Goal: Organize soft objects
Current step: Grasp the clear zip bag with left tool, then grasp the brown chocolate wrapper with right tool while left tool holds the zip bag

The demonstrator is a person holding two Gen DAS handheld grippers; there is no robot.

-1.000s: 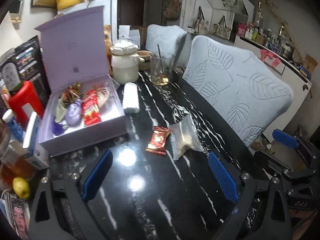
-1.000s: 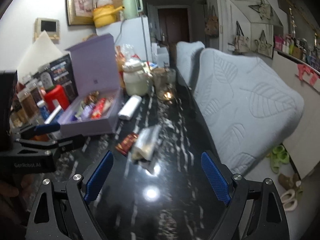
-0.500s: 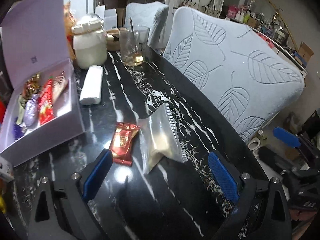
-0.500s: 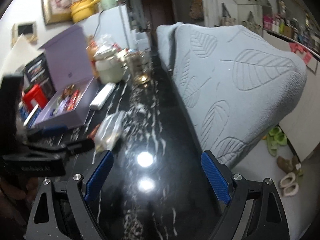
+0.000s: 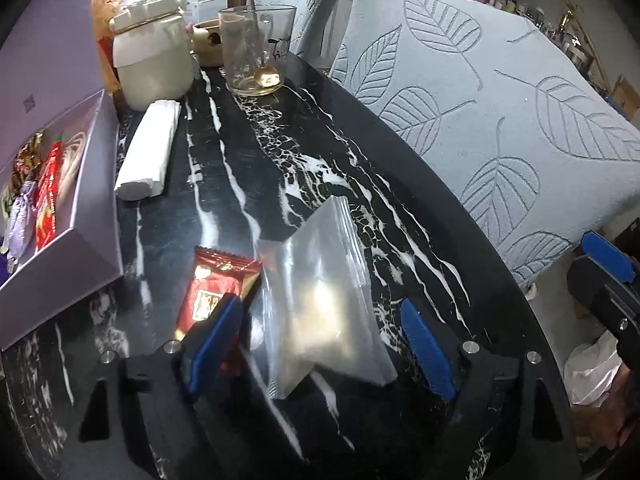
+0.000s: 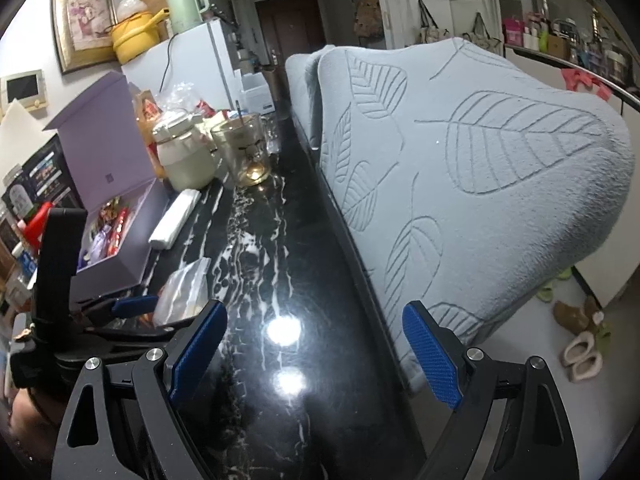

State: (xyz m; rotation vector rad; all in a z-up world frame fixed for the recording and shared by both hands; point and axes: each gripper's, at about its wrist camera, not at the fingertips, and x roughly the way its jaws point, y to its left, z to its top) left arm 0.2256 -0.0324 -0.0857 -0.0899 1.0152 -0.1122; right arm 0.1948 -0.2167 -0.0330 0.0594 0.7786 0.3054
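A clear plastic pouch (image 5: 324, 304) with pale contents lies on the black marble table (image 5: 248, 168). A red snack packet (image 5: 212, 292) lies just left of it. My left gripper (image 5: 320, 348) is open, low over the table, with the pouch's near end between its blue pads (image 5: 428, 352). The open purple box (image 5: 68, 264) at the left holds several small wrapped items. In the right wrist view the pouch (image 6: 184, 292) lies beside the left gripper (image 6: 132, 312). My right gripper (image 6: 316, 352) is open and empty over bare table.
A white rolled pack (image 5: 148, 152), a cream lidded jar (image 5: 150, 60) and a glass mug with a spoon (image 5: 256, 48) stand further back. Chairs with pale blue leaf-pattern covers (image 5: 500, 120) line the table's right edge. Bottles and boxes (image 6: 32, 208) crowd the far left.
My left gripper has moved forward and down, so the pouch now lies between its open fingers. My right gripper has swung right and then partly back over the table.
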